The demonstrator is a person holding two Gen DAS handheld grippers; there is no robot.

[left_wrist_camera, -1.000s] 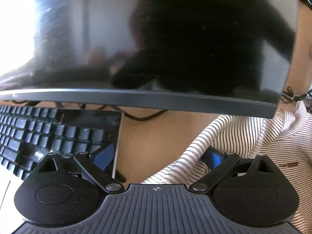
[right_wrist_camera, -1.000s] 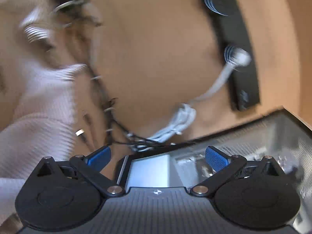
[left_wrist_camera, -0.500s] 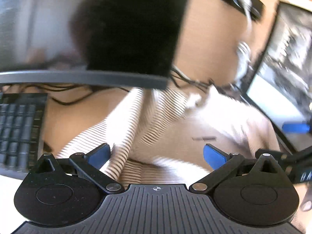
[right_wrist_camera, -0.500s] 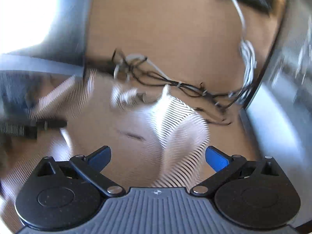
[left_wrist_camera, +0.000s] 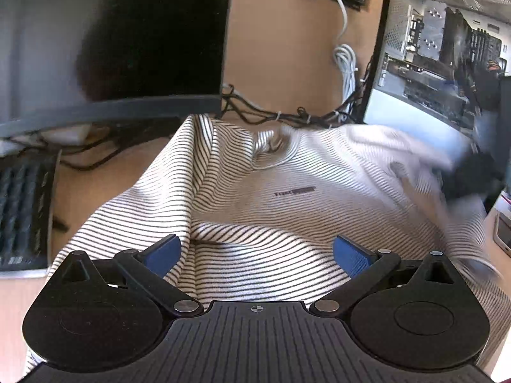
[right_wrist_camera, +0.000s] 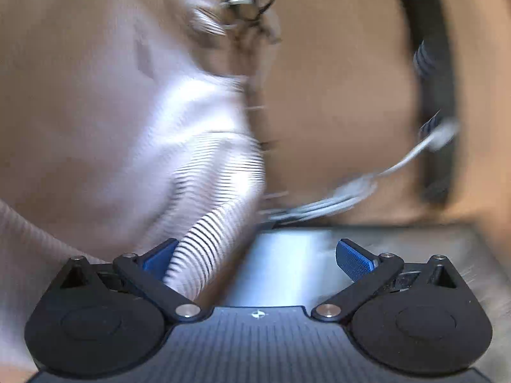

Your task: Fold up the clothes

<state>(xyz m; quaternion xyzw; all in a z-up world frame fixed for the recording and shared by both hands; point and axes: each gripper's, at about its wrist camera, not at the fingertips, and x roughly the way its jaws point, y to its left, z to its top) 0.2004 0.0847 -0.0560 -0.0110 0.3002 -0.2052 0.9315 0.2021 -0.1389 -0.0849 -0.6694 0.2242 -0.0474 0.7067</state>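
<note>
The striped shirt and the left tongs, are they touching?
Cannot tell: in the left wrist view the striped shirt lies between the open left tongs, contact unclear.

Left gripper (left_wrist_camera: 255, 252) swung from monitor to over striped shirt (left_wrist_camera: 287, 191), now spread w/ logo showing.

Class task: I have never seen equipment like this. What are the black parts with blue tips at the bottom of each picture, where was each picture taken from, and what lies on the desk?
No robot here: a person holds a two-fingered gripper in each hand, each carrying a camera looking forward along its blue-padded fingers. One picture comes from the left gripper, the other from the right gripper. Both stand open, holding nothing. On the brown wooden desk lies a crumpled white shirt with thin black stripes, waiting to be folded. Around it are a dark monitor, a black keyboard, tangled black cables and a glass-sided computer case. The right picture is motion-blurred.
</note>
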